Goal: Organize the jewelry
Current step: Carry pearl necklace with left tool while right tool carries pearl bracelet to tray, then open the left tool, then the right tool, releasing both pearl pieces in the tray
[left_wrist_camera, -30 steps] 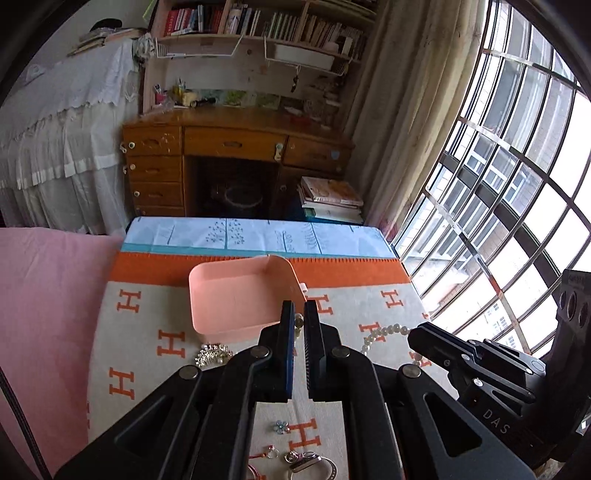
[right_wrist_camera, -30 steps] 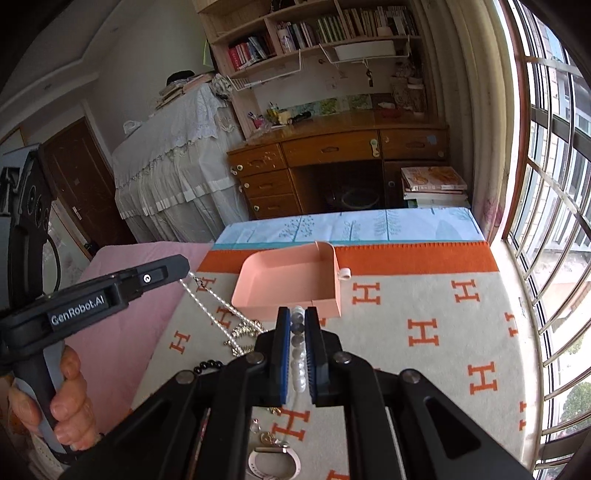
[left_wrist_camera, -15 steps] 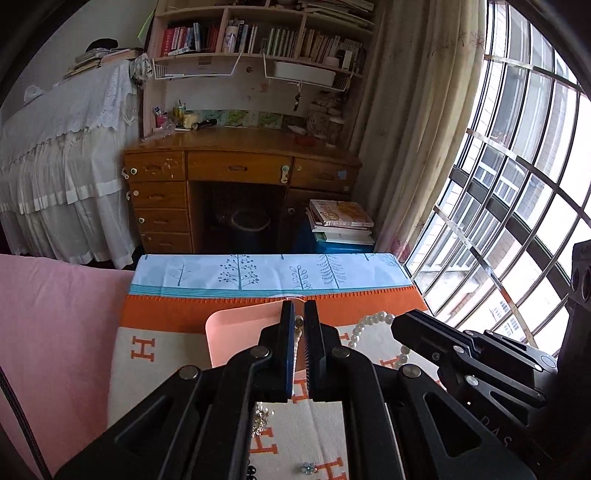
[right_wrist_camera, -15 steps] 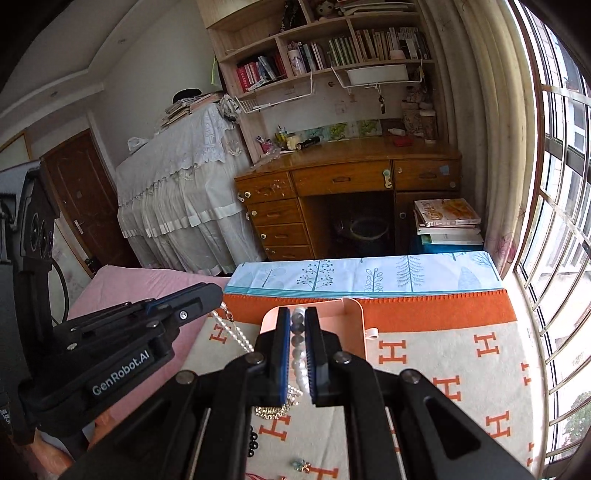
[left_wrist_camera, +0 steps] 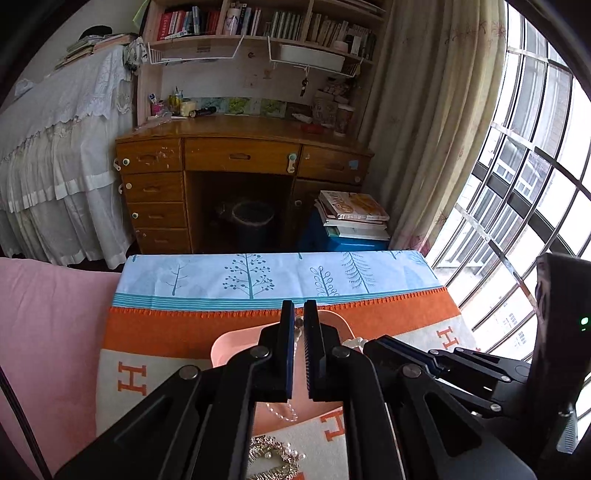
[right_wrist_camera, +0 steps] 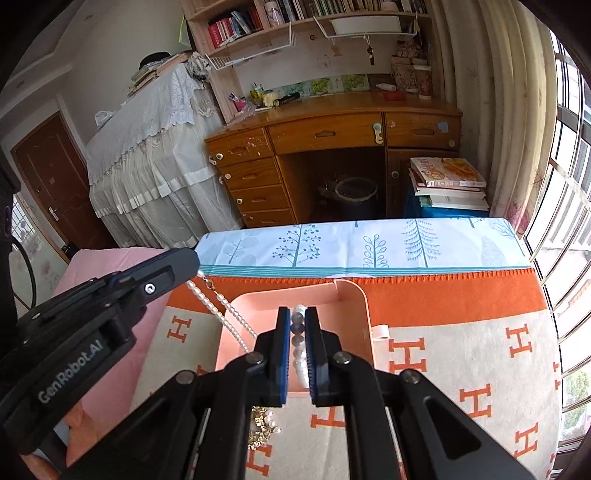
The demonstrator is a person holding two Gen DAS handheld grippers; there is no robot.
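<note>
My left tool point(left_wrist_camera: 299, 321) is pinched on a thin strand of small white pearls point(right_wrist_camera: 218, 308), which hangs from its tip down into the pink tray point(right_wrist_camera: 354, 295). My right tool point(right_wrist_camera: 298, 317) is pressed together on a chunkier string of round beads point(right_wrist_camera: 298, 343), white with a few grey-blue ones, held over the same tray. The tray sits on the orange and cream blanket point(right_wrist_camera: 461, 354) covering the table. A gold, pearl-studded brooch point(left_wrist_camera: 273, 458) lies on the blanket just in front of the tray.

Home bedroom/study: wooden desk point(right_wrist_camera: 332, 147), bookshelf point(left_wrist_camera: 258, 26), lace-covered bed point(right_wrist_camera: 147, 147), curtained window point(left_wrist_camera: 517, 184).
</note>
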